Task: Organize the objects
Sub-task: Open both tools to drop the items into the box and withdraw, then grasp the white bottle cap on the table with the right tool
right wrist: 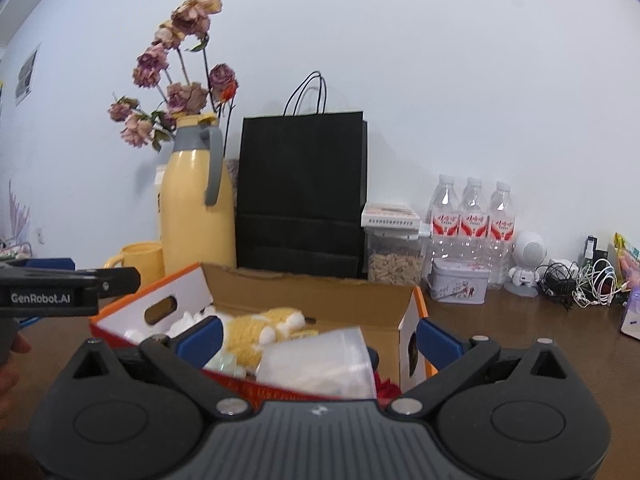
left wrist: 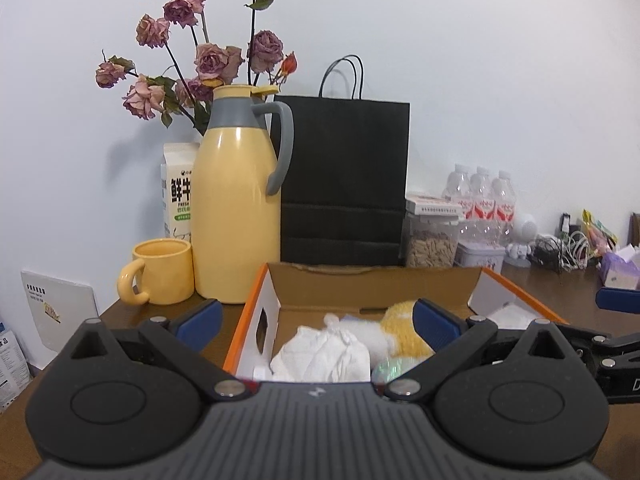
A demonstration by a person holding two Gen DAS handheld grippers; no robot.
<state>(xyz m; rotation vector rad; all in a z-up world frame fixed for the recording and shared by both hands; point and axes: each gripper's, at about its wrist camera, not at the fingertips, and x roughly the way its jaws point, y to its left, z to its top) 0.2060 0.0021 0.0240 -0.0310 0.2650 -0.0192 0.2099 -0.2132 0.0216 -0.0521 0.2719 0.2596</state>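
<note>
Table point(right wrist: 500, 320) of dark wood runs to the wall, carrying everything here. Along its back edge stand a black paper bag point(right wrist: 302, 192), a yellow jug point(left wrist: 236, 208) with a grey handle, and a yellow mug point(left wrist: 164, 272) just beside the jug, toward the table's left edge. An open cardboard box point(left wrist: 372, 286) with orange trim sits in front of the bag. Inside it lie a yellow plush toy point(right wrist: 260, 330), crumpled white tissue point(left wrist: 324, 350) and a clear plastic bag point(right wrist: 320, 360). The left gripper point(left wrist: 316, 320) hangs over the near side of the box, its blue-padded jaws spread wide, gripping nothing and touching nothing. The right gripper point(right wrist: 320, 338) is likewise spread wide over the box, empty; the plastic bag shows between its fingers, but whether it touches them cannot be told.
</note>
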